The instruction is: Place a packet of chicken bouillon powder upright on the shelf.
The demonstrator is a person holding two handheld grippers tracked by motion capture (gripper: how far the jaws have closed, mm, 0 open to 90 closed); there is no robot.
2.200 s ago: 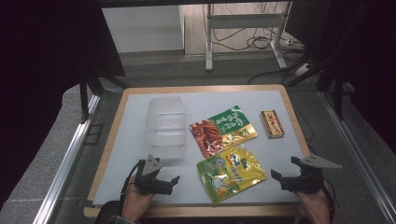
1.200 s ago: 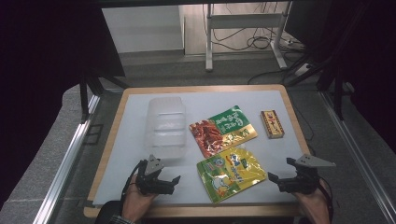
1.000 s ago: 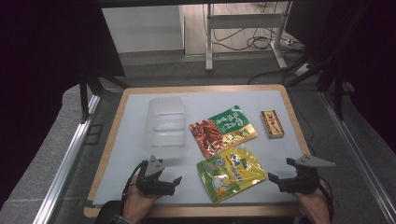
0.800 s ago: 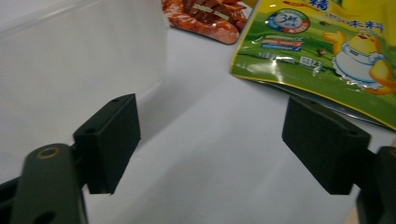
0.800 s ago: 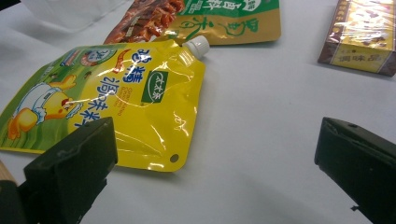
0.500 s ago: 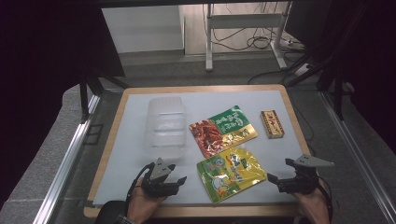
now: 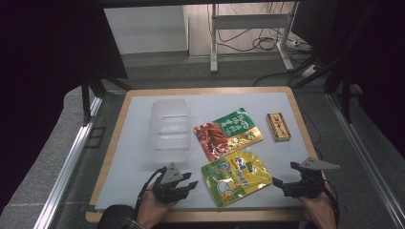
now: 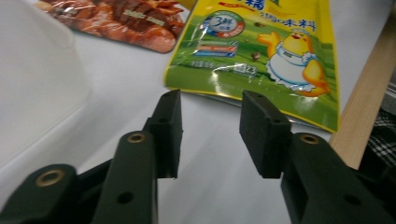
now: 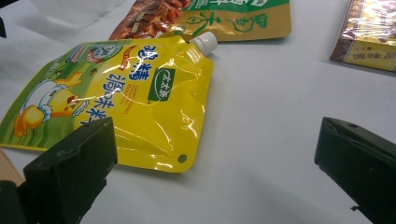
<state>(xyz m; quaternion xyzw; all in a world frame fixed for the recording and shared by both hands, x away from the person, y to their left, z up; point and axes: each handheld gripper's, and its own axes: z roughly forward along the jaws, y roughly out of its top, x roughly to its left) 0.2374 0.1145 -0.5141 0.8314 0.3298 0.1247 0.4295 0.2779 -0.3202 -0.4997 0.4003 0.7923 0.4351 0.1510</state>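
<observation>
A yellow spout pouch lies flat at the front middle of the white mat, between my two grippers. My left gripper rests just left of it, open and empty; in the left gripper view its fingertips stop a little short of the yellow pouch. My right gripper sits to the pouch's right, wide open and empty. In the right gripper view the yellow pouch lies ahead at the left, its white cap pointing away.
A green and red snack pouch lies behind the yellow one. A clear plastic container stands to the left, and a small brown box sits at the back right. The table's wooden rim runs along the front.
My left gripper has slid right, closer to the yellow pouch. My right gripper has edged slightly left. The objects on the mat have not moved.
</observation>
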